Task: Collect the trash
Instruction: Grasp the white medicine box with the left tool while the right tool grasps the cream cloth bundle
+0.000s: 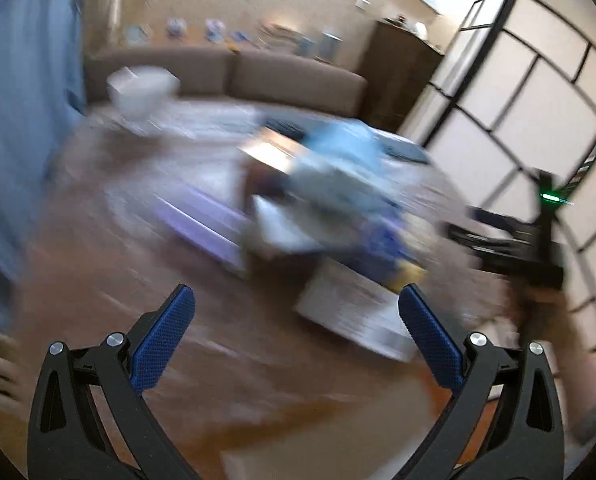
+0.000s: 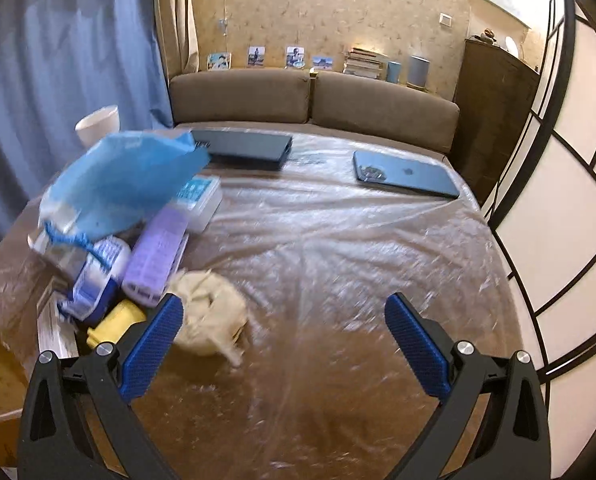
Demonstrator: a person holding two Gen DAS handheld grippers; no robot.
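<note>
A crumpled beige paper wad (image 2: pixel 211 312) lies on the plastic-covered table (image 2: pixel 338 248), just ahead and left of my open, empty right gripper (image 2: pixel 283 304). A pile of trash sits at the left: a blue plastic bag (image 2: pixel 125 180), a lilac packet (image 2: pixel 157 252), a white and blue box (image 2: pixel 199 196), a blue-white wrapper (image 2: pixel 93 280) and a yellow item (image 2: pixel 115 322). The left wrist view is motion-blurred; my left gripper (image 1: pixel 298 300) is open and empty, with the blurred pile (image 1: pixel 330 196) ahead. The right gripper's body (image 1: pixel 514 248) shows at its right.
A white bin (image 2: pixel 97 124) stands at the table's far left, also blurred in the left wrist view (image 1: pixel 141 88). A dark keyboard-like case (image 2: pixel 243 148) and a blue tablet (image 2: pixel 406 178) lie at the far side. A brown sofa (image 2: pixel 314 100), blue curtain (image 2: pixel 57 80) and panelled screen (image 2: pixel 558 200) surround the table.
</note>
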